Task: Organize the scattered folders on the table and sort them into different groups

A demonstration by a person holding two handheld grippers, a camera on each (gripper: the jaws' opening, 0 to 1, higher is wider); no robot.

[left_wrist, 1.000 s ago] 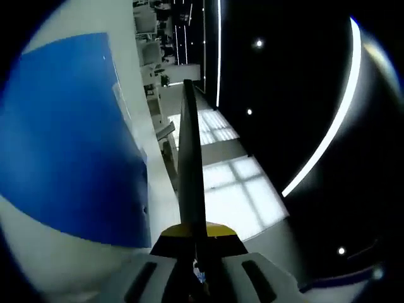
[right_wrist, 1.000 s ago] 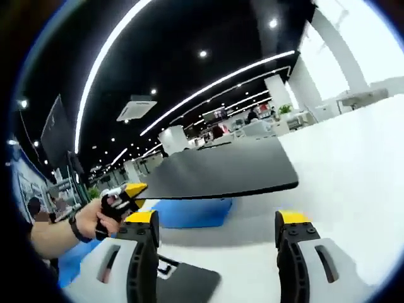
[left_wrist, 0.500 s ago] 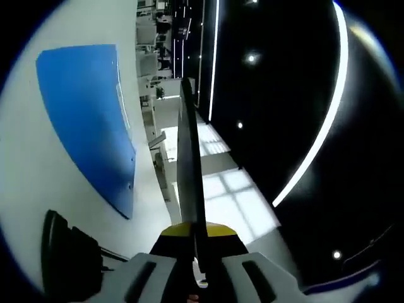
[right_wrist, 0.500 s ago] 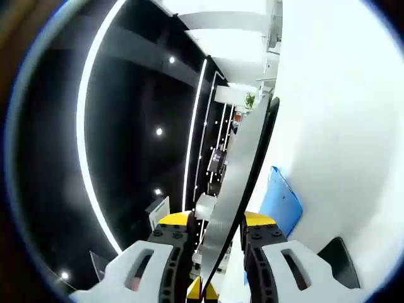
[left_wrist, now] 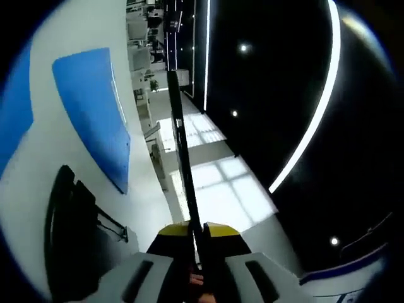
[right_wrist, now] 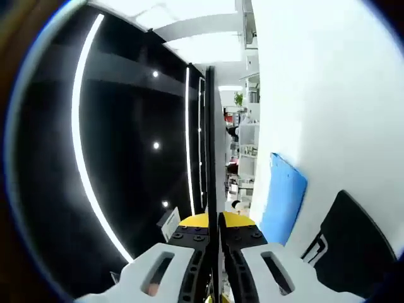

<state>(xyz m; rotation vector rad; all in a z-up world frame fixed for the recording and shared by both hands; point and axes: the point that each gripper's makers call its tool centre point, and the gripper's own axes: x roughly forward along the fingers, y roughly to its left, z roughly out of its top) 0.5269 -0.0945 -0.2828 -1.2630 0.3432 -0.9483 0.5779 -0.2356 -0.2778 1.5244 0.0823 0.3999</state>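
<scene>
my left gripper is clenched on a thin black folder, which i see edge-on as a dark strip running up from between the yellow-tipped jaws toward the top of the left gripper view. my right gripper is pinched tight on the same kind of black folder, again edge-on, a narrow dark line rising between the closed jaws; i cannot tell for sure whether both grippers hold one folder. the folder is lifted off the desk, held on edge in the air.

in the left gripper view the white desk runs along the left side, rolled nearly vertical. a blue folder lies flat on it, and a black folder with a metal clip lies nearer to me, just beside the blue one's lower corner. another patch of blue shows at the far left edge.

in the right gripper view the desk fills the right side, with a blue folder and a black folder lying close together near the bottom right.
</scene>
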